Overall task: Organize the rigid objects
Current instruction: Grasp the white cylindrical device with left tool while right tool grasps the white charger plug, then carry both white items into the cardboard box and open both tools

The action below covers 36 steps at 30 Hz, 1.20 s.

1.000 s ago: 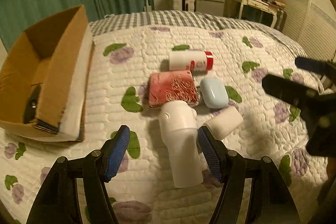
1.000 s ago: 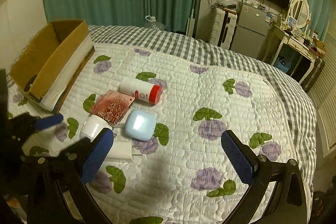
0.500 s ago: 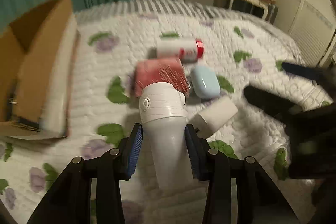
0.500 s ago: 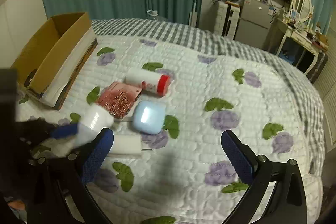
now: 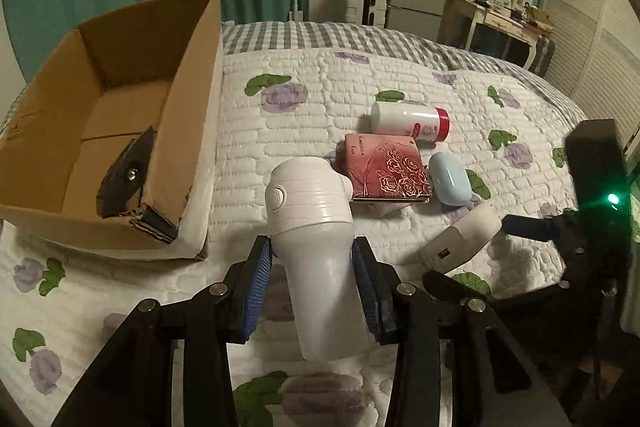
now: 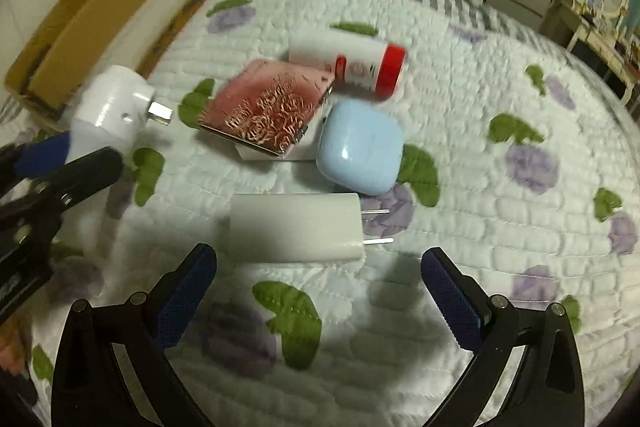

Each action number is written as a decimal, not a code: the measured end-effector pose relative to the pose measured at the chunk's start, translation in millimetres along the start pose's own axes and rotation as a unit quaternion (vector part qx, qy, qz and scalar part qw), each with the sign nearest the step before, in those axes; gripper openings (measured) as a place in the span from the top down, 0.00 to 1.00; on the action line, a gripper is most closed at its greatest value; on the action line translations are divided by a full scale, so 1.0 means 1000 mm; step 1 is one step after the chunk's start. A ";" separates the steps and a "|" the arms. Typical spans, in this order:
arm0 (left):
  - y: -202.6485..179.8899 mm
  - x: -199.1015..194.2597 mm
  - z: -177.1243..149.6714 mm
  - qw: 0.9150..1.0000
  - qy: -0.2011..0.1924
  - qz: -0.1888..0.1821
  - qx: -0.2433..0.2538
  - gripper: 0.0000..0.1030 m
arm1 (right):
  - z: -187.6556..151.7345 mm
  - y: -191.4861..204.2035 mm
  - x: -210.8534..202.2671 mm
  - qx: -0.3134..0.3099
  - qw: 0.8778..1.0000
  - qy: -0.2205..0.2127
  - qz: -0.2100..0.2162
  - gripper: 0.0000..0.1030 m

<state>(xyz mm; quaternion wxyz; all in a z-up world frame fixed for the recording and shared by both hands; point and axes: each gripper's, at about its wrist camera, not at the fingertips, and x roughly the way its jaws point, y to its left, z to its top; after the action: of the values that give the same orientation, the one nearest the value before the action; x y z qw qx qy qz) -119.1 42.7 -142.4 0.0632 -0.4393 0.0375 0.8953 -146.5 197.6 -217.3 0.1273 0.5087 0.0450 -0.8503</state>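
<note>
My left gripper (image 5: 312, 263) is shut on a white plug adapter (image 5: 316, 239) and holds it above the quilt, right of the cardboard box (image 5: 120, 87). The adapter also shows in the right wrist view (image 6: 108, 111). My right gripper (image 6: 320, 287) is open, just short of a white charger (image 6: 296, 227) lying on the quilt. Beyond it lie a pink rose-patterned case (image 6: 268, 115), a light blue case (image 6: 360, 151) and a white bottle with a red cap (image 6: 352, 65).
The box holds a black object (image 5: 124, 175). The bed's quilt (image 6: 480, 67) stretches to the right. A dresser and fridge (image 5: 416, 3) stand beyond the bed. My right gripper shows at the right of the left wrist view (image 5: 560, 235).
My left gripper closed on the white adapter and lifted it toward the box. My right gripper came down and forward to the white charger.
</note>
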 end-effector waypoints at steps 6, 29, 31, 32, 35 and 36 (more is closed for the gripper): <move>0.000 0.002 -0.002 1.000 0.004 0.000 -0.001 0.59 | 0.005 0.004 -0.001 0.005 1.000 -0.020 0.016 0.37; 0.005 -0.105 0.018 0.995 -0.095 -0.013 0.002 0.59 | 0.016 0.040 -0.127 -0.044 0.990 -0.134 -0.030 0.50; 0.015 -0.125 0.025 0.993 -0.114 -0.010 -0.002 0.59 | 0.021 0.046 -0.144 -0.050 0.987 -0.146 -0.036 0.50; 0.021 -0.134 0.028 0.993 -0.122 -0.008 -0.004 0.59 | 0.025 0.050 -0.155 -0.055 0.985 -0.155 -0.042 0.50; 0.044 -0.159 0.038 0.989 -0.144 -0.006 -0.021 0.59 | 0.037 0.063 -0.182 -0.067 0.981 -0.178 -0.043 0.50; 0.053 -0.167 0.043 0.988 -0.151 -0.004 -0.025 0.59 | 0.043 0.070 -0.192 -0.073 0.979 -0.187 -0.042 0.50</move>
<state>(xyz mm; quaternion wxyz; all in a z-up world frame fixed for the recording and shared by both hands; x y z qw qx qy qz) -59.1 -17.9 16.4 0.0604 -0.3010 0.0036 0.9517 -78.7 153.7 -24.5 0.1339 0.3282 0.1036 -0.9293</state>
